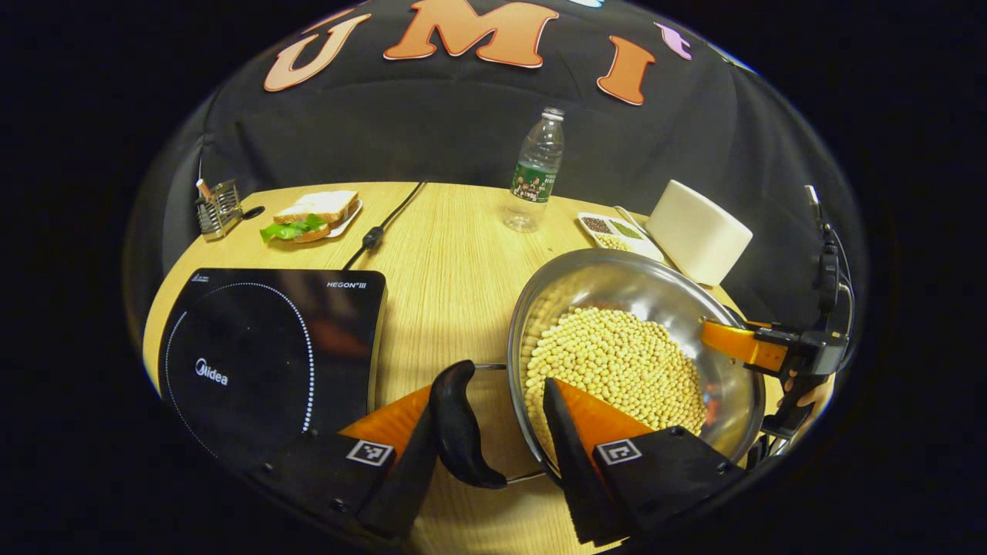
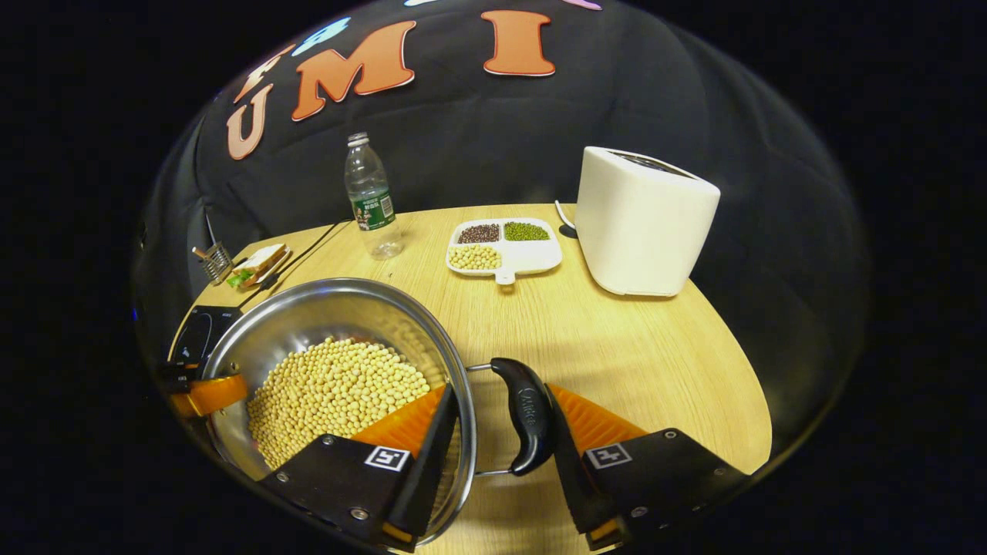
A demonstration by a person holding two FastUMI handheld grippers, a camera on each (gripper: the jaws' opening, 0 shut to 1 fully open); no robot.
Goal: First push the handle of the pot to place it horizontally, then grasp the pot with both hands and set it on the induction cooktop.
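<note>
A steel pot (image 1: 617,281) (image 2: 324,304) full of soybeans (image 1: 617,366) sits just right of the black induction cooktop (image 1: 262,354) (image 2: 193,331); I cannot tell whether it rests on the table. My left gripper (image 1: 488,385) clamps one side: one finger presses the black handle (image 1: 459,424) from outside, the other is inside the rim. My right gripper (image 2: 500,387) holds the opposite side the same way, around the other black handle (image 2: 528,416). Each gripper appears across the pot in the other's view, the right gripper (image 1: 736,341) and the left gripper (image 2: 204,393).
At the back of the wooden table (image 2: 617,347) stand a water bottle (image 1: 534,173) (image 2: 370,196), a divided tray of beans (image 2: 505,247) and a white appliance (image 2: 644,220). A sandwich plate (image 1: 312,216), a small wire rack (image 1: 218,206) and the cooktop's cable (image 1: 382,227) lie behind the cooktop.
</note>
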